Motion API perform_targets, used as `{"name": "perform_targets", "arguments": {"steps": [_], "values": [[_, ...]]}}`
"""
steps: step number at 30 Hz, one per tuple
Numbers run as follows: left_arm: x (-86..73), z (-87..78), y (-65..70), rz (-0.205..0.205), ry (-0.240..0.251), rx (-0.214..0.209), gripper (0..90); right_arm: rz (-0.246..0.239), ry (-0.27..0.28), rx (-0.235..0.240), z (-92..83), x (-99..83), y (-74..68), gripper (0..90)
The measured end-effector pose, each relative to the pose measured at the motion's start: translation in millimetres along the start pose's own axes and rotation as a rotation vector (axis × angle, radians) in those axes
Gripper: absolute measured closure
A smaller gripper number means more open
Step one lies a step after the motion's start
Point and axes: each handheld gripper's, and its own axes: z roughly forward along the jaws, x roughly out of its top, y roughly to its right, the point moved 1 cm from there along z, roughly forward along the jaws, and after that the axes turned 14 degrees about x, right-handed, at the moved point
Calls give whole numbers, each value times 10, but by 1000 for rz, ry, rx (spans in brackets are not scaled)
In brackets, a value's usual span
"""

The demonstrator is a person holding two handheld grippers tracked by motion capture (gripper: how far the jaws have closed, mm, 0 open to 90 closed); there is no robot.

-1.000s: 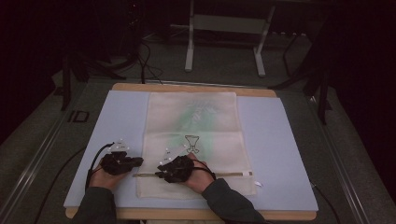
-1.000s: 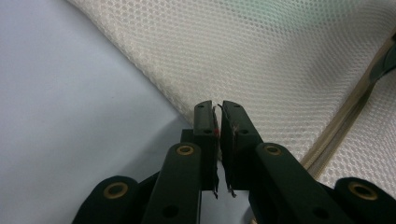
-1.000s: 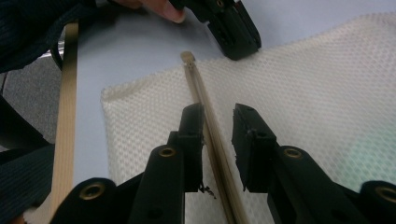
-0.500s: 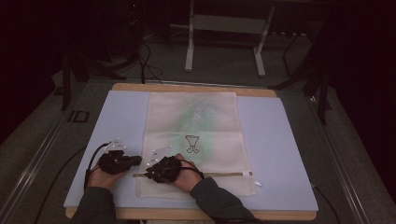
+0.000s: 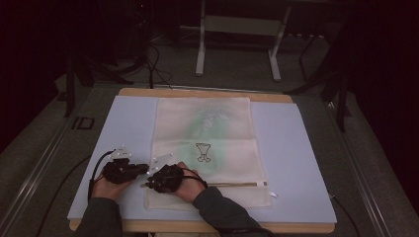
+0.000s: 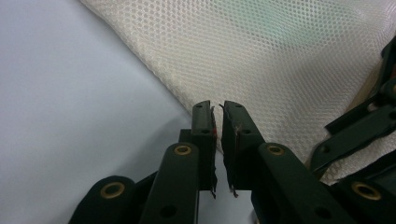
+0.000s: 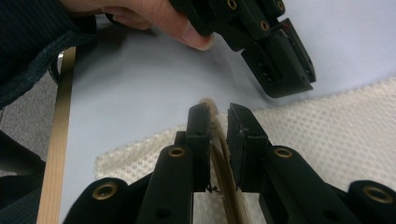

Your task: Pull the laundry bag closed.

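Right jaws on the zipper at the mesh bag's near left corner

We count one mesh laundry bag (image 5: 205,148) flat on the pale blue mat (image 5: 296,148), one zipper (image 7: 223,163) along its near edge, two grippers. The right gripper (image 7: 218,122) straddles that zipper, jaws nearly together, having just closed, probably to work it. The left gripper (image 6: 216,122) hovers beside the bag's edge, jaws a slit apart, just eased open, empty.

The surface (image 5: 291,148) is a wooden-edged top covered by a pale lavender sheet (image 5: 133,128). Directly on the sheet lies a cream mesh bag (image 5: 202,118) (flat, running from the far edge toward the near one), with a faint green tint and a small goblet-shaped mark (image 5: 202,151). Dark floor (image 5: 375,163) surrounds it.
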Motion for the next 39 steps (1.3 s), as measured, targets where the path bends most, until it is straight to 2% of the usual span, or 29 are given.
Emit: {"name": "perform_targets", "arguments": {"steps": [9, 16, 22, 29, 39], "values": [[-2, -14, -15, -9, 6, 6, 827, -1, -16, 11, 167, 43, 28, 777], [-5, -26, -32, -19, 12, 11, 826, 7, -30, 12, 230, 94, 59, 771], [-10, -30, -44, -24, 11, 12, 826, -6, -53, -7, 339, 119, 56, 760], [-10, -42, -53, -31, 17, 23, 827, -5, -66, -35, 367, 151, 42, 810], [-7, -59, -62, -37, 27, 31, 826, 21, 15, -9, 214, 169, 43, 810]]}}
